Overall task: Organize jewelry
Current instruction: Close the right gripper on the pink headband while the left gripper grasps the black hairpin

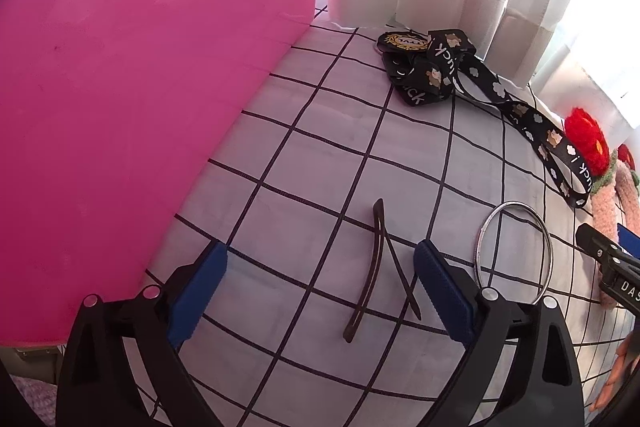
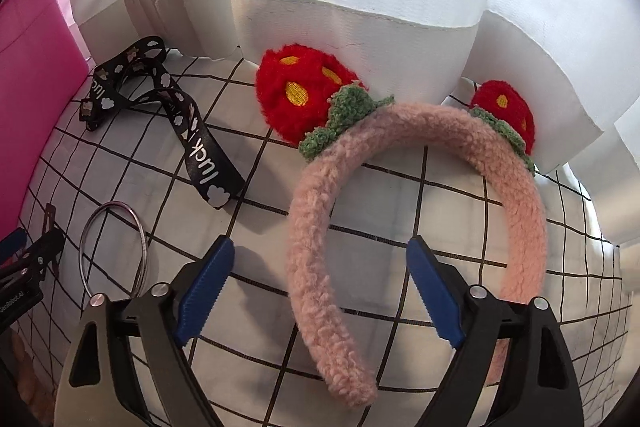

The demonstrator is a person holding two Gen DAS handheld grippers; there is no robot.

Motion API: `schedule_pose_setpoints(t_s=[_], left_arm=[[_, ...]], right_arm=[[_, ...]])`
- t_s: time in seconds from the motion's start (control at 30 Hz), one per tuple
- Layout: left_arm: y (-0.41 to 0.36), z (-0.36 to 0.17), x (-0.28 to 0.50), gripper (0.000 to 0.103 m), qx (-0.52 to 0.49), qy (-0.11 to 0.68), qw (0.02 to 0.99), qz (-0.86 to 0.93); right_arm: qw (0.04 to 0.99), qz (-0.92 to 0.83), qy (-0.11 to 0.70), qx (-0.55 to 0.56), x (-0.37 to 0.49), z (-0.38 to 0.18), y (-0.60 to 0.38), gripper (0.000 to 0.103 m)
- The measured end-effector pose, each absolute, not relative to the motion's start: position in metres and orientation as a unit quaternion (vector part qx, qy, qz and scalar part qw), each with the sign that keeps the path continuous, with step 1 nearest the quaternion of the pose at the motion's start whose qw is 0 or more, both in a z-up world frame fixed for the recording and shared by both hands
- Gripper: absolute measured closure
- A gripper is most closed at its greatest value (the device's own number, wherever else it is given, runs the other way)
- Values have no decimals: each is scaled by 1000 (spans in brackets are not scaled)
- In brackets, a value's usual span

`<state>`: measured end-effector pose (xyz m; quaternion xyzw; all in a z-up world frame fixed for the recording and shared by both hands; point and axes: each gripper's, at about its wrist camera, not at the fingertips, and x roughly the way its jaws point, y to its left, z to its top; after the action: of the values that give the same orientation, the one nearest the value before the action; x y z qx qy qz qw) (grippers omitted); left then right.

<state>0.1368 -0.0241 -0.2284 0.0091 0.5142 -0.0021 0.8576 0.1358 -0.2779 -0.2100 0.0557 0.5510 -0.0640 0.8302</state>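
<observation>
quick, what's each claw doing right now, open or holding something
Left claw: open, holding nothing, the brown hair clip lying between its fingers.
Right claw: open, holding nothing, one side of the pink headband between its fingers.

The right tool [image 2: 320,291] hides part of the headband [image 2: 400,131].

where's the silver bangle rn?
The silver bangle lies on the checked cloth, just right of the brown hair clip, beyond the open left tool; in the right wrist view it's lower-left.
</observation>
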Motion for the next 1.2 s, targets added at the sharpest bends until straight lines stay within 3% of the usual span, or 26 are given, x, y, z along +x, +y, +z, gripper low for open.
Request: schedule_pose_setpoints(t_s=[0.1, 0.47, 0.53, 0.6, 0.73, 0.77, 0.83, 0.9, 0.93, 0.97, 1.2], left_arm=[[-22, -229, 136, 8, 9, 511, 860, -4], [-22, -230, 135, 7, 11, 508, 861, -6], [-24, -228, 133, 11, 12, 507, 862, -10], [-28, -226, 129, 23, 19, 501, 865, -20], [-38, -222, 123, 38, 30, 493, 869, -33], [-40, -222, 123, 43, 29, 493, 869, -35], [-43, -221, 122, 50, 30, 492, 869, -41], [-47, -219, 120, 69, 34, 489, 870, -49], [-49, -219, 120, 74, 35, 489, 870, -52], [-51, -219, 119, 85, 36, 489, 870, -55], [-47, -218, 112, 92, 32, 491, 868, -58]], right_arm=[[835, -71, 543, 59, 138, -214, -281, 9], [845, -69, 528, 60, 140, -217, -281, 9], [841, -73, 532, 65, 136, -215, -279, 9], [841, -73, 532, 66, 135, -214, -276, 10], [845, -73, 526, 66, 129, -211, -270, 13], [847, -70, 524, 63, 127, -210, -268, 20], [851, -68, 518, 55, 122, -205, -261, 42], [853, -65, 516, 50, 121, -202, -256, 80], [853, -65, 516, 51, 120, -201, -255, 90], [853, -65, 516, 53, 118, -201, -255, 93], [861, -55, 502, 57, 99, -195, -252, 95]])
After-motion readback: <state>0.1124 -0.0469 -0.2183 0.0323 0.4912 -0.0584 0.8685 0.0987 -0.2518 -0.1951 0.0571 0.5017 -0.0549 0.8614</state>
